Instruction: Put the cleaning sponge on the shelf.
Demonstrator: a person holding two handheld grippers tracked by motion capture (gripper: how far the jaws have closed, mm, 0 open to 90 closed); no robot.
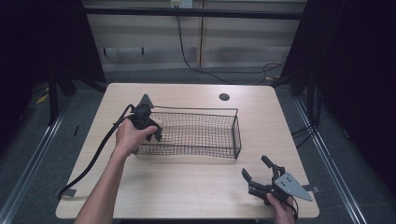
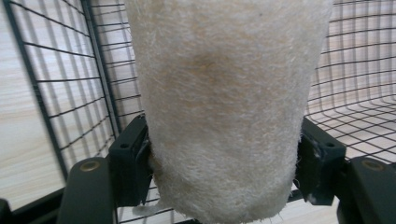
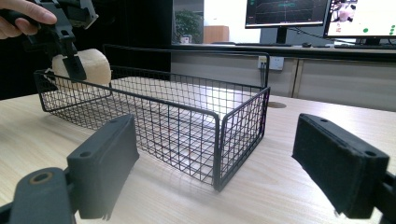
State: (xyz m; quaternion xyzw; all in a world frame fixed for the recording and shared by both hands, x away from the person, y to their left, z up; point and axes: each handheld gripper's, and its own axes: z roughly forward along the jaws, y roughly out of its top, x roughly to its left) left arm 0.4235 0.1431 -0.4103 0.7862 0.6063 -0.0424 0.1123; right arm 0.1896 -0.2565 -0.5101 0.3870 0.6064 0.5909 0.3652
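The left gripper clasps a pale fibrous block over the wire basket's left end; it looks light, soft and squashable, best pinched across its sides. The right gripper rests released

Dim surroundings, table lit overhead, close-ups soft.

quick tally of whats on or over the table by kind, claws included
Wire mesh basket: 1
Cream fuzzy fibrous block, clamped in the left claw at the basket's end: 1
Claws: 2, the left one and the right claw, which is open and holding nothing
Total: 4
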